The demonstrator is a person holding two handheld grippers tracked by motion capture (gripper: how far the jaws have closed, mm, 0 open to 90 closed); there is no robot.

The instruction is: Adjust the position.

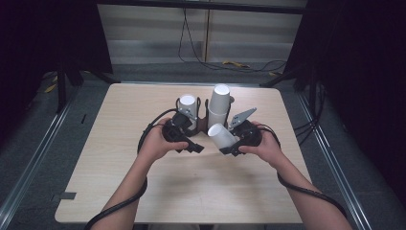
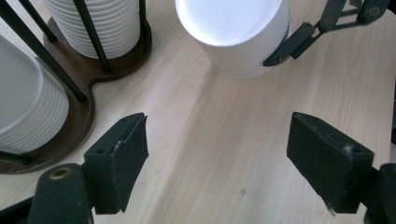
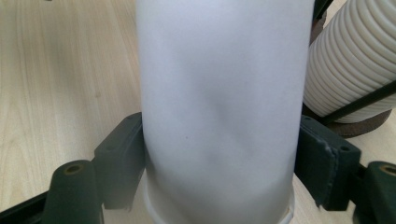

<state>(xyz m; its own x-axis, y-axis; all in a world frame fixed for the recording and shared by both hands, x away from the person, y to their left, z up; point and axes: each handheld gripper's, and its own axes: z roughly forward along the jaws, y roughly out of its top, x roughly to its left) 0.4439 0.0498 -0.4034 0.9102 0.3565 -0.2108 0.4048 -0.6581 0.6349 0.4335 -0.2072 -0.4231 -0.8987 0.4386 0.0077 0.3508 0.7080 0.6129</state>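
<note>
High view: fixed above the near edge, facing forward-down over the whole desk [image 1: 143,191]. Both gripper views ride low, looking along their jaws, close in. All three share the white cup [image 1: 222,136] [image 2: 233,32] [image 3: 219,112] and cup rack [image 1: 203,125] [image 2: 100,70] [image 3: 369,125].

desk [image 1: 143,191]: light wood-grain top, rounded corners, standing at the centre of the high view. floor [image 1: 91,103]: grey, matte. metal rails [image 1: 33,158] run along the floor at 9 and 3 o'clock of the desk. black curtains [image 1: 364,72] close off both sides, very dark. rear wall [image 1: 153,28] at 12 o'clock: pale horizontal panels under a dark crossbar. black cables [image 1: 191,48] hang down the wall and trail across the floor; yellow pieces [image 1: 234,63] lie near them. lighting even, from above.
</note>
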